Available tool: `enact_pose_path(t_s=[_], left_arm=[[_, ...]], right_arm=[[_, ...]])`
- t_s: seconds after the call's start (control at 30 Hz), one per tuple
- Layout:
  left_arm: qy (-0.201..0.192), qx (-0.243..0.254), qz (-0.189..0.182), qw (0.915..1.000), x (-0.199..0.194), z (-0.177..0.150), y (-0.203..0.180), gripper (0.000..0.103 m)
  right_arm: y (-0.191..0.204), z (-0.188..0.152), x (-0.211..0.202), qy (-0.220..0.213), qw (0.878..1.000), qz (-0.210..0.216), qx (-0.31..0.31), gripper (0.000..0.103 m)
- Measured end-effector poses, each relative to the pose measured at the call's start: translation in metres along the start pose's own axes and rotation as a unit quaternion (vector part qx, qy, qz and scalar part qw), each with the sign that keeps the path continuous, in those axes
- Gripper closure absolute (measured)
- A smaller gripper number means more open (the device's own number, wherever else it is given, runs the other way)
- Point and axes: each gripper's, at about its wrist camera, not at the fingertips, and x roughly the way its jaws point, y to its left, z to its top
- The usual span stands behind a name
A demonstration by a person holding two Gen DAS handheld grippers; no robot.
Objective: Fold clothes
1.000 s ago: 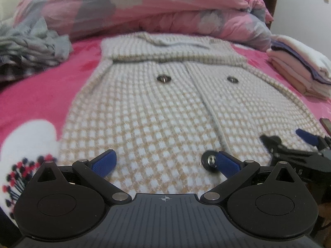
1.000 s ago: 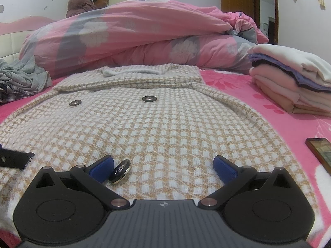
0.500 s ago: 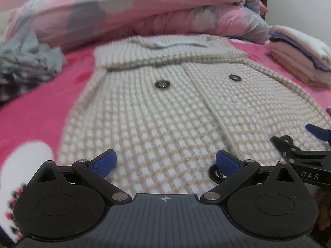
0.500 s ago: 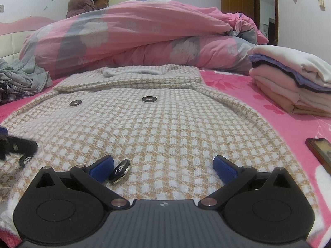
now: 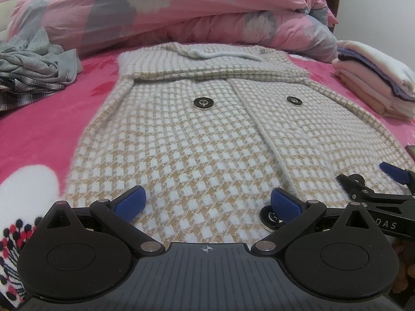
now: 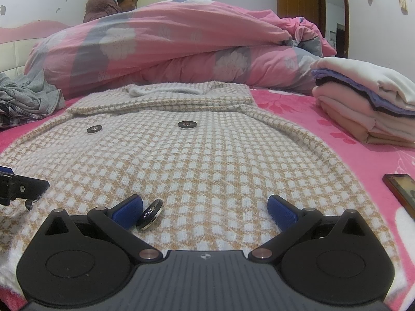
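Bed [image 5: 39,119]: pink fleece cover, floral print – carries everything below.
Quilt [image 6: 160,51]: pink with grey-white flowers, heaped along the far side of the bed.
Cardigan [image 5: 197,140]: checked beige-and-white knit, spread flat front-up in the middle of the bed, collar toward the quilt, hem nearest both cameras; sleeves folded in along the sides.
Folded stack [image 6: 368,108]: pink, purple and cream garments, right of the cardigan, apart from it.
Grey clothes [image 5: 33,62]: crumpled heap to the left, with plaid cloth beneath.
Left tool [image 5: 207,203]: held low and level at the hem, fingers spread wide, blue pads resting on the knit, nothing between them; a hem button [image 5: 271,217] sits just beside the right pad.
Right tool [image 6: 205,208]: same pose at the hem further right, fingers apart; a tilted button [image 6: 150,214] leans against the left pad.
Upper buttons [image 5: 203,102]: two, dark with metal rims, across the chest.
Right view only: a person [image 6: 114,2] behind the quilt, a phone [image 6: 400,189] on the bed at the right edge.
Left view only: the right tool seen from the side at frame right.
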Motion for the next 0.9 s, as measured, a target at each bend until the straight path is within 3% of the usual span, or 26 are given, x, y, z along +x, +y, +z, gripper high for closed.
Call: enact_pose_path(t_s=[0.9], left_arm=[[0.000,0.001,0.004,1.0000,0.0004,-0.0016,-0.0012,0.000]], right_arm=[[0.0001,-0.0012,-0.0002,-0.003,1.000,0.000,0.000,0.000]])
